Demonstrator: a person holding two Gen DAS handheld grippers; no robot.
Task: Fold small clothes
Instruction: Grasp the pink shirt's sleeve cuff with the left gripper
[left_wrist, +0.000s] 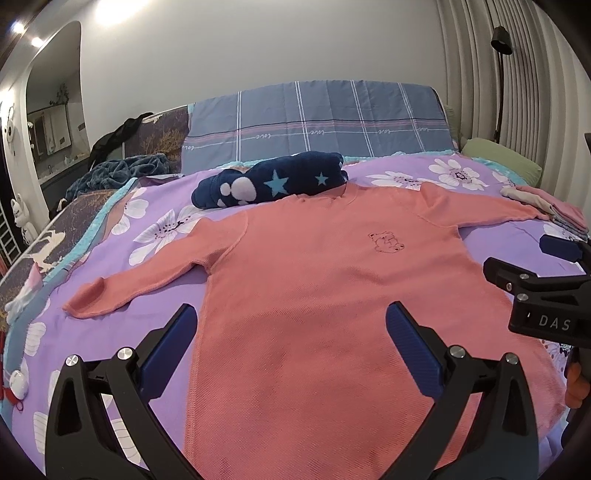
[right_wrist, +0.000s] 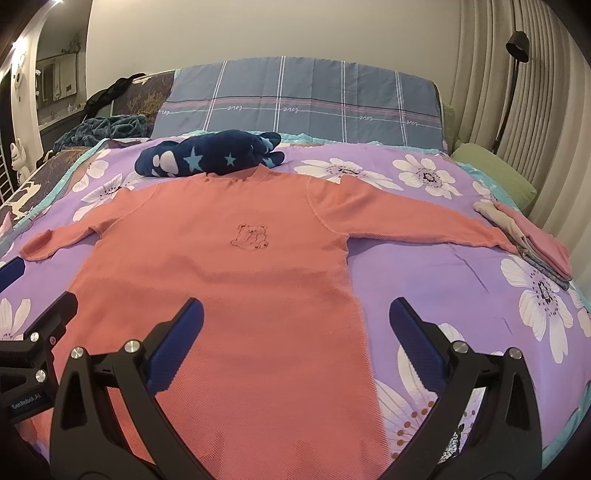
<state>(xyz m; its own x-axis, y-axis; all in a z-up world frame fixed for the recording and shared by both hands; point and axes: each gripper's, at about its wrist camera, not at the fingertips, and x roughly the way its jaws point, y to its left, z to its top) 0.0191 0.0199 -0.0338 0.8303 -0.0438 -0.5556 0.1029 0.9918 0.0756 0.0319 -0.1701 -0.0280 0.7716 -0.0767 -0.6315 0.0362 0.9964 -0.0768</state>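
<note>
A salmon-pink long-sleeved shirt (left_wrist: 314, 295) lies flat, face up, on the purple flowered bedspread (left_wrist: 74, 317), sleeves spread out to both sides, with a small bear outline on the chest. It also shows in the right wrist view (right_wrist: 229, 295). My left gripper (left_wrist: 291, 317) is open and empty, hovering over the shirt's lower left part. My right gripper (right_wrist: 295, 314) is open and empty over the shirt's lower right edge. The right gripper also shows at the right edge of the left wrist view (left_wrist: 546, 273).
A rolled dark blue star-patterned garment (left_wrist: 273, 181) lies just beyond the shirt's collar. A stack of folded clothes (right_wrist: 532, 240) sits at the right sleeve's end. A blue plaid pillow (left_wrist: 317, 122), a green pillow (right_wrist: 495, 173) and a dark blanket (left_wrist: 118, 170) lie at the bed's head.
</note>
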